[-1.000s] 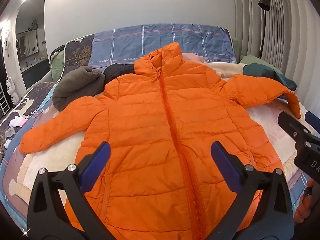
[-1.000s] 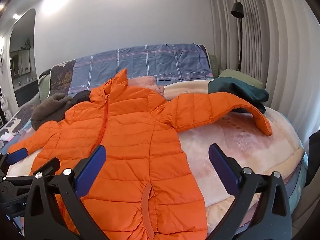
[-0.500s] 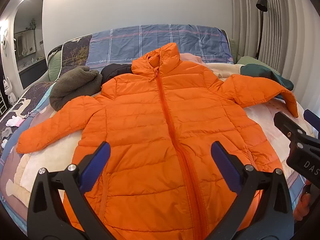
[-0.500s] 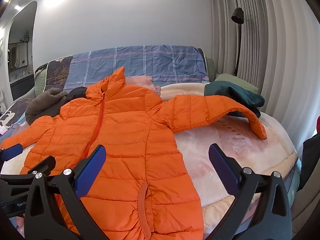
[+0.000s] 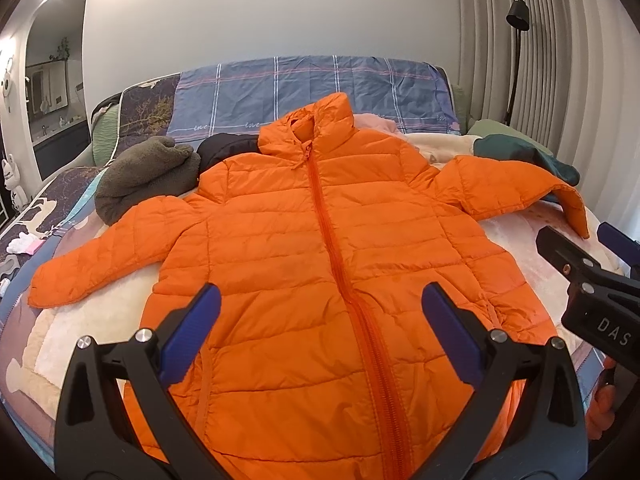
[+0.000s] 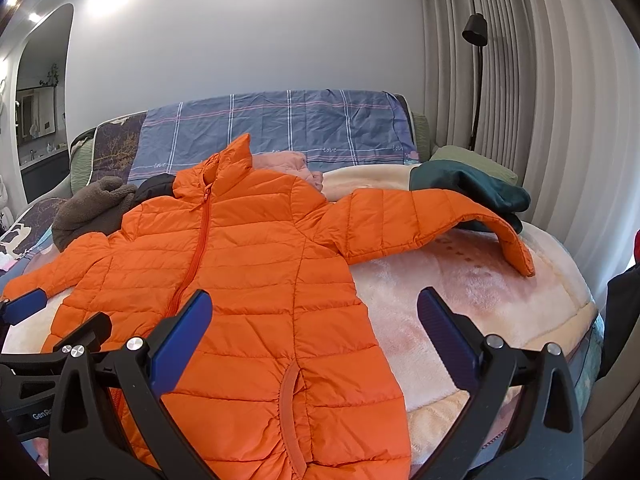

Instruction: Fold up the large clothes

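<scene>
Orange puffer jacket [image 5: 320, 264] lies flat, zipped, face up on the bed [image 6: 460, 300], sleeves out. Left gripper [image 5: 320, 312] hangs over its hem, fingers spread wide; right gripper [image 6: 314, 312] over its right edge, equally spread, empty.

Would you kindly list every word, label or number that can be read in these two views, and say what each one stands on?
"DAS", cut off at the frame edge: white letters on the body of the right gripper, seen from the left wrist.
"GenRe", cut off by a finger: on the body of the left gripper, seen from the right wrist.
"love": repeated cursive along the plaid pillowcase.
No numbers or other labels can be read on the orange jacket.
</scene>
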`<state>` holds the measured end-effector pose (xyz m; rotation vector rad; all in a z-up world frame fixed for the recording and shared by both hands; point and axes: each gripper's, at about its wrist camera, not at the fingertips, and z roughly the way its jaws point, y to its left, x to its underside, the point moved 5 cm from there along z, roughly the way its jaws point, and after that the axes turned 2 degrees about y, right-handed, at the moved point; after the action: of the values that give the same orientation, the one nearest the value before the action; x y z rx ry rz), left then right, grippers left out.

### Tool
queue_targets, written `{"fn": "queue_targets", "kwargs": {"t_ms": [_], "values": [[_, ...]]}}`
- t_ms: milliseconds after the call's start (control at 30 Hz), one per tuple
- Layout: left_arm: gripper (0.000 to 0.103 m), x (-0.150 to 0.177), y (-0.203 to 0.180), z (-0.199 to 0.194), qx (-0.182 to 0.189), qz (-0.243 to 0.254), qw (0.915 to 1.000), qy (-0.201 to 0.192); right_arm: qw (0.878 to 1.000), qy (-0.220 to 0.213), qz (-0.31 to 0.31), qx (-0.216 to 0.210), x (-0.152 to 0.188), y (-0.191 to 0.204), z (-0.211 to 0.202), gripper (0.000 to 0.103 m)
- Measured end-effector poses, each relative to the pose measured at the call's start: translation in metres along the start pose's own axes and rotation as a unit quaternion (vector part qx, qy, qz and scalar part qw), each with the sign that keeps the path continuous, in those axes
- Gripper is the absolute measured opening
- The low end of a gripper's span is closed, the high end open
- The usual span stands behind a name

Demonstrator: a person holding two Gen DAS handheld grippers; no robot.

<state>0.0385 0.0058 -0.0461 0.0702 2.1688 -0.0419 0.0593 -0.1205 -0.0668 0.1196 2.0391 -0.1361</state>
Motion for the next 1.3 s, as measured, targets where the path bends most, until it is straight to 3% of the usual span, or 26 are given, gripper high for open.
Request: {"fn": "queue_targets", "kwargs": {"t_ms": [833, 1300], "values": [[0.101, -0.005, -0.010, 0.000, 0.008, 0.016, 0.9998, -0.001, 1.000, 0.008, 0.006, -0.012, 0.000, -0.001, 0.006, 0.102], [0.101, -0.007, -0.016, -0.002, -0.011, 0.027, 0.9994, -0.017, 1.000, 0.005, 0.021, -0.012, -0.001, -0.010, 0.005, 0.102]]}}
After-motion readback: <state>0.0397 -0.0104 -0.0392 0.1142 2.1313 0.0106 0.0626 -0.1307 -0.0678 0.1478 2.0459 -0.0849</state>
